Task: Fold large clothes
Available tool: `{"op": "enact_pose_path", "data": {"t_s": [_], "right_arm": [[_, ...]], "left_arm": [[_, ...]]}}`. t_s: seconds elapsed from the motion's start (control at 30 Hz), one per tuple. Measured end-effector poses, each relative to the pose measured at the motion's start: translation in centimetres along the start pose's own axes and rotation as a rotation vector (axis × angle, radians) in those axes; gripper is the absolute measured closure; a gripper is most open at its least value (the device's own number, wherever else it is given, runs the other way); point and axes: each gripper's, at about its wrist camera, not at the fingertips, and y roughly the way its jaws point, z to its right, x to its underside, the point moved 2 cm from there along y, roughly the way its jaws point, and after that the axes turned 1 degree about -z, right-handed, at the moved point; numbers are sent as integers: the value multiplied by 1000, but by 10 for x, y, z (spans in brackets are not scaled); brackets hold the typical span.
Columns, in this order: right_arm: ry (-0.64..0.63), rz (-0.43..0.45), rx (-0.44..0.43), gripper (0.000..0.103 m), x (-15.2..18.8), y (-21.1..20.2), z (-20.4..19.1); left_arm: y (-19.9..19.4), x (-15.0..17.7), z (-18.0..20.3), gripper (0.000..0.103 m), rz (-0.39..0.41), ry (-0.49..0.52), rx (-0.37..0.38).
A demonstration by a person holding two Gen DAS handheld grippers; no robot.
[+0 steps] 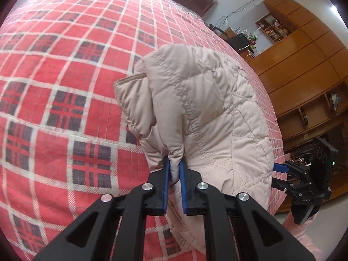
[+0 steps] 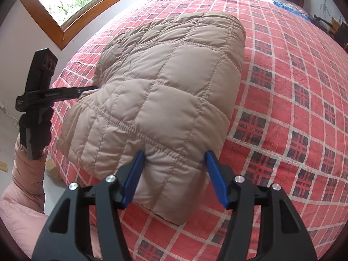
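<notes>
Pale beige quilted jacket [image 2: 165,91] ahead of the right gripper [image 2: 174,171], stitched in a grid of squares, reading pinker-cream in the left wrist view. Under it, the bedspread [image 2: 282,87] runs coral red, crossed by white lines, with dark navy plaid blocks at the crossings. Both sets of fingers [image 2: 214,176] wear bright blue pads on matte black frames with silver bolt heads; the left gripper [image 1: 174,169] shows the same blue either side of a cream fold. Left of the right fingers, a puffy pink sleeve [image 2: 24,195] and a black glove [image 2: 41,126]. Beyond the left fingers, honey-orange wooden cabinets [image 1: 304,61]; up left of the right fingers, a brown wooden window frame [image 2: 65,21] around green foliage.
</notes>
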Motion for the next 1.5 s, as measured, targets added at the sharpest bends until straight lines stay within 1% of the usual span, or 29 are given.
{"op": "enact_pose_path", "data": {"t_s": [0.13,0.2,0.33,0.4,0.47,0.5,0.53,0.63,0.77,0.8,0.9,1.03,1.07,1.2,1.37,1.4,1.5], "right_arm": [[-22,12,18,44,2,-4,-2],[-30,19,24,44,2,-5,-3],[-38,28,23,44,3,-6,-3],[-39,31,18,44,4,-7,-3],[-38,36,8,43,4,-8,-3],[-34,39,2,41,4,-8,-4],[-27,44,-9,37,3,-9,-3],[1,59,-37,36,-1,-11,2],[40,71,-77,33,-5,-13,9],[52,76,-91,31,-6,-15,12],[115,94,-155,26,-10,-18,26],[190,111,-242,24,-18,-17,45],[205,111,-263,24,-20,-16,48],[262,98,-317,23,-25,-4,64],[325,81,-403,23,-28,14,83],[332,78,-420,22,-28,16,85],[350,72,-467,19,-29,25,90]], "left_arm": [[-22,6,2,80,37,-12,9],[-33,10,0,65,55,-17,16],[-47,18,-12,49,78,-20,7],[-51,20,-17,39,88,-22,7],[-50,20,-27,35,94,-41,11],[-47,20,-32,32,90,-53,29],[-45,19,-36,31,83,-63,47],[-31,17,-47,30,69,-93,79],[-21,13,-54,30,73,-121,154],[-20,12,-54,30,76,-121,168],[-19,9,-49,28,93,-104,197],[-14,1,-43,26,95,-96,231],[-11,-1,-42,26,86,-95,239],[8,-12,-36,26,43,-100,215],[35,-15,-40,24,-22,-133,278],[39,-15,-40,22,-27,-138,286],[46,-16,-38,20,-31,-135,310]]}}
